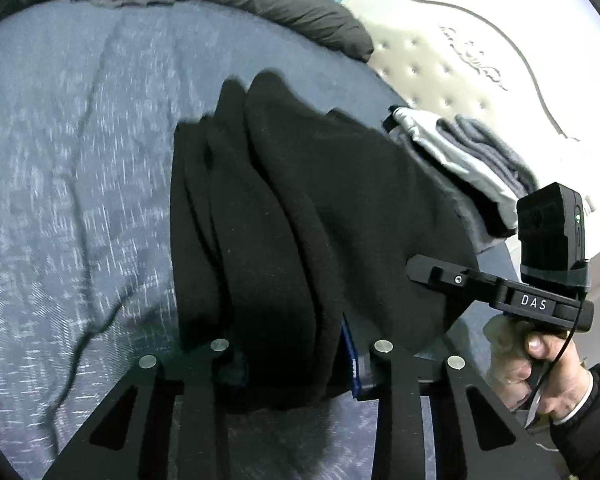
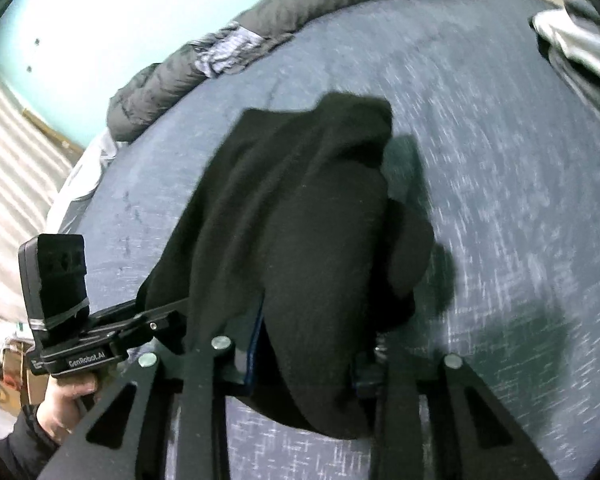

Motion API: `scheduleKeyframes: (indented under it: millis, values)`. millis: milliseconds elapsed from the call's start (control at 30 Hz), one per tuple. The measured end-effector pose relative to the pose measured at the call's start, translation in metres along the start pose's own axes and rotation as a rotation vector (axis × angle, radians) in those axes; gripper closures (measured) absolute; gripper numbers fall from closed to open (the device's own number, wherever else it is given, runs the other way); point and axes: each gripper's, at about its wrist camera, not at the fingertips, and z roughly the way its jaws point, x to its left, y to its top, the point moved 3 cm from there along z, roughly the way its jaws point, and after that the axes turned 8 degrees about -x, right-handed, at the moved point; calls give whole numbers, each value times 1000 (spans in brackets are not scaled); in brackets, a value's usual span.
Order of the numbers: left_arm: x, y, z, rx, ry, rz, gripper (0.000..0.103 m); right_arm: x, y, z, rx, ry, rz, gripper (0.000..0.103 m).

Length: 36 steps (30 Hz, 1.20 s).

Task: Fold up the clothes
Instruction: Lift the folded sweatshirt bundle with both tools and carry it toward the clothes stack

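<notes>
Black clothing [image 1: 300, 216] is held up above the bed [image 1: 80, 160], bunched in thick folds, and it hangs between the two tools. The left gripper [image 1: 296, 364] is closed on one top edge of the cloth, with the fabric pinched between its fingers [image 1: 356, 360]. The right gripper [image 2: 300, 364] is closed on the other edge in the same way, as seen from the right wrist. In the left wrist view the right tool shows at the side, held by a hand [image 1: 540, 364]. A grey and white pile of clothes [image 1: 460, 148] lies near the padded headboard [image 1: 440, 60], well apart from the held cloth.

The step in hand looks like lifting and spreading the cloth before it is laid down. To do it well, both grips should be kept tight, and the two tools should be moved apart until the folds are pulled out. Then the cloth should be lowered slowly onto a bare part of the bed, flat and straight. If one grip slips, the cloth could drop in a heap.
</notes>
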Motion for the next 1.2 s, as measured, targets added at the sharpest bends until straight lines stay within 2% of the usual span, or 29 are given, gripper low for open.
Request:
scheduleKeyframes:
  millis: [400, 733, 933, 1200]
  values:
    - [-76, 40, -46, -56, 17, 93, 70, 30, 38, -73, -96, 57, -93, 77]
    - [-164, 81, -56, -115, -2, 194, 70, 22, 79, -156, -213, 54, -142, 78]
    - [-234, 121, -45, -161, -32, 263, 70, -4, 120, -217, -307, 31, -192, 78]
    - [-343, 173, 4, -222, -81, 345, 70, -67, 182, -295, -430, -57, -271, 78]
